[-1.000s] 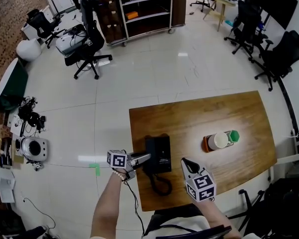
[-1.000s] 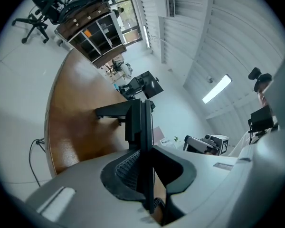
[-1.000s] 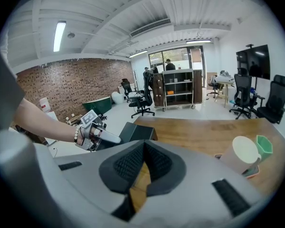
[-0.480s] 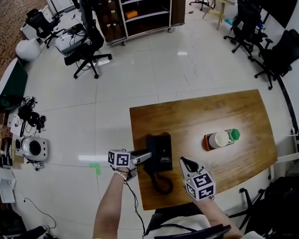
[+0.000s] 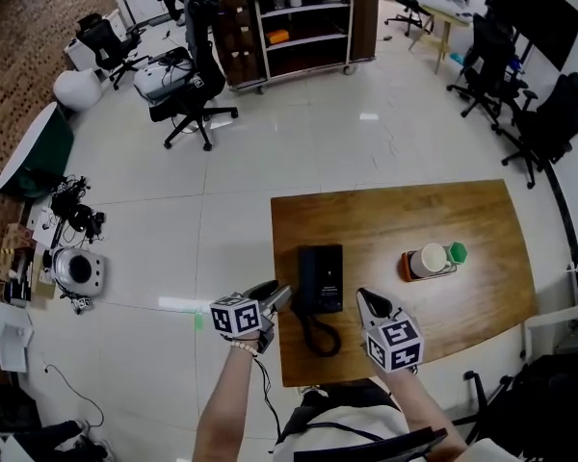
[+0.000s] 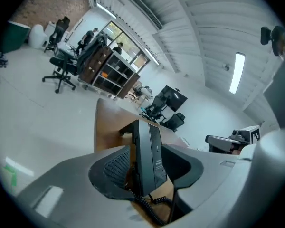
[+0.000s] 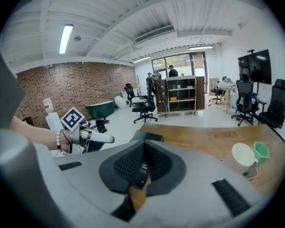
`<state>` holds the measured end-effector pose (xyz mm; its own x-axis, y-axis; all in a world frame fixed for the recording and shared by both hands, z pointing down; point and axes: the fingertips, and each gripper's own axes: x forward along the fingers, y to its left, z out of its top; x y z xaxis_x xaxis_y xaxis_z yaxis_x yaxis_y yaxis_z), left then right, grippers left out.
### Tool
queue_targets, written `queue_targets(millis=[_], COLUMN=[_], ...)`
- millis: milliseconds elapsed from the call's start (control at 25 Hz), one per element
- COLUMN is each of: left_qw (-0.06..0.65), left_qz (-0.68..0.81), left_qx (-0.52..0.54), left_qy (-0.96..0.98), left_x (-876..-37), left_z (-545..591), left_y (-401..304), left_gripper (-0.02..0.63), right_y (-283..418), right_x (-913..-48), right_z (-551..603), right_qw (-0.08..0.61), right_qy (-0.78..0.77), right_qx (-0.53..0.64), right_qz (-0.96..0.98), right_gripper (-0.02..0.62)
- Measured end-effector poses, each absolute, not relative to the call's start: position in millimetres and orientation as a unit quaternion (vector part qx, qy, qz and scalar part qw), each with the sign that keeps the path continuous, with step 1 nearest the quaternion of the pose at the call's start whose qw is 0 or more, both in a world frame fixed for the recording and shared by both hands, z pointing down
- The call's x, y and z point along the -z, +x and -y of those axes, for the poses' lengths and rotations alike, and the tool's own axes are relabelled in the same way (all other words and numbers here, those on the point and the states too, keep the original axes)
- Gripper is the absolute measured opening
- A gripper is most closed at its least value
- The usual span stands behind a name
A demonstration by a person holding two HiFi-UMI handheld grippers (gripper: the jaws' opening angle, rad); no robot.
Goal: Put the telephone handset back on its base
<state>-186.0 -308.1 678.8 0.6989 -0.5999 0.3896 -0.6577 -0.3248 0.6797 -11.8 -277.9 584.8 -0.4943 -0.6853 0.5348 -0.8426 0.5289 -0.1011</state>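
Observation:
The black telephone (image 5: 320, 278) lies on the wooden table (image 5: 405, 218), its handset (image 6: 141, 152) resting along the left side of the base and its coiled cord (image 5: 318, 336) looping toward the front edge. My left gripper (image 5: 277, 295) hovers at the table's left edge, just clear of the phone. Its jaws are opening, and the pads (image 6: 115, 166) stand apart from the phone, which shows between them further ahead. My right gripper (image 5: 368, 303) is shut and empty, to the right of the phone's near end. The phone (image 7: 145, 137) shows beyond it.
A white cup (image 5: 426, 260) and a green container (image 5: 454, 252) sit on an orange tray at the table's right. Office chairs (image 5: 195, 85) and a dark shelving unit (image 5: 303, 22) stand on the tiled floor beyond. Equipment lies on the floor at left (image 5: 75, 269).
The left gripper's jaws have spread and it has drawn back left, off the phone's handset side to the table edge. The right gripper has stayed where it was.

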Motion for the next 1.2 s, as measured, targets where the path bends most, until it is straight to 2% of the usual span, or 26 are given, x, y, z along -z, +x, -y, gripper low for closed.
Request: queue_targets(millis=[80, 200, 240, 600, 960, 1200], left_qw=[0.43, 0.424, 0.42, 0.361, 0.34, 0.301], left_qz=[0.423, 0.472, 0.484, 0.549, 0.581, 0.62], left_qx=[-0.013, 0.002, 0.0, 0.003, 0.042, -0.017], left_qy=[0.798, 0.773, 0.767, 0.754, 0.738, 0.724], left_x=[-663.7, -649.4, -645.5, -599.4, -570.5, -568.5], left_z=[294.7, 262.0, 249.9, 148.9, 85.5, 72.1], left_y=[-198.1, -215.5, -220.5, -234.2, -200.8, -159.2], left_gripper=[0.15, 0.017, 0.0, 0.0, 0.0, 0.0], right_y=[-15.1, -21.0, -23.7, -35.7, -49.7, -12.4], right_x=[-575.0, -562.3, -558.9, -528.7, -526.7, -527.9], right_z=[273.4, 256.2, 249.7, 201.5, 158.1, 133.3], right_qw=[0.216, 0.211, 0.21, 0.201, 0.202, 0.207], right_qy=[0.451, 0.448, 0.446, 0.438, 0.391, 0.372], right_qx=[-0.168, -0.155, -0.151, -0.114, -0.099, -0.091], right_qz=[0.85, 0.855, 0.857, 0.869, 0.892, 0.9], right_gripper=[0.003, 0.003, 0.003, 0.003, 0.003, 0.005])
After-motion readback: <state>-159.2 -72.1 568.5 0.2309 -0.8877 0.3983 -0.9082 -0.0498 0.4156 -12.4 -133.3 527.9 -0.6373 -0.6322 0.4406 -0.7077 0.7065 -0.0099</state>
